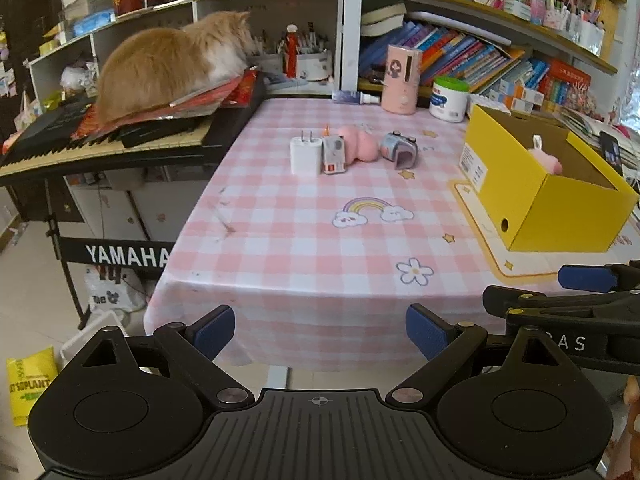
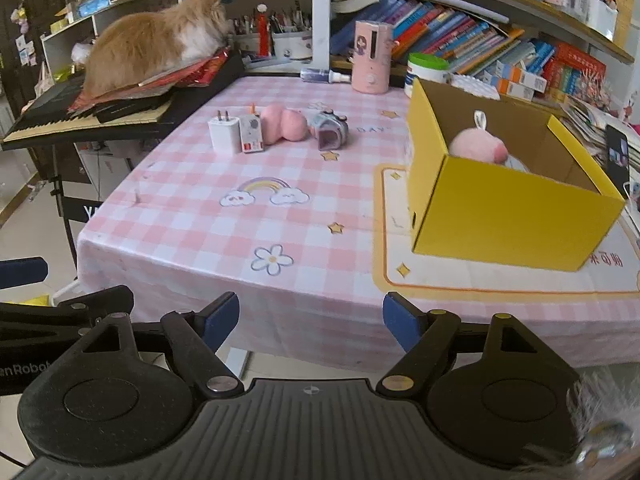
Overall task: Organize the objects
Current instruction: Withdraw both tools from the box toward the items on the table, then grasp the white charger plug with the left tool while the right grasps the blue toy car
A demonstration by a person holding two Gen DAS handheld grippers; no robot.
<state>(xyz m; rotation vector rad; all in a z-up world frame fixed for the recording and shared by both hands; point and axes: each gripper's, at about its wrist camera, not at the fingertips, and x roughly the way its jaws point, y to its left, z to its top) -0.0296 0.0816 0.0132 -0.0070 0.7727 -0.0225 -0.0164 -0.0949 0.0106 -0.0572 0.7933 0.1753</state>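
A white charger plug, a small grey-white device with a red label, a pink plush and a blue-grey gadget stand in a row at the table's far middle. A yellow box at the right holds another pink plush. My left gripper is open and empty, off the table's front edge. My right gripper is open and empty there too, and shows in the left wrist view.
An orange cat lies on papers on a Yamaha keyboard left of the table. A pink cylinder, a white jar and a small bottle stand at the back. Bookshelves rise behind.
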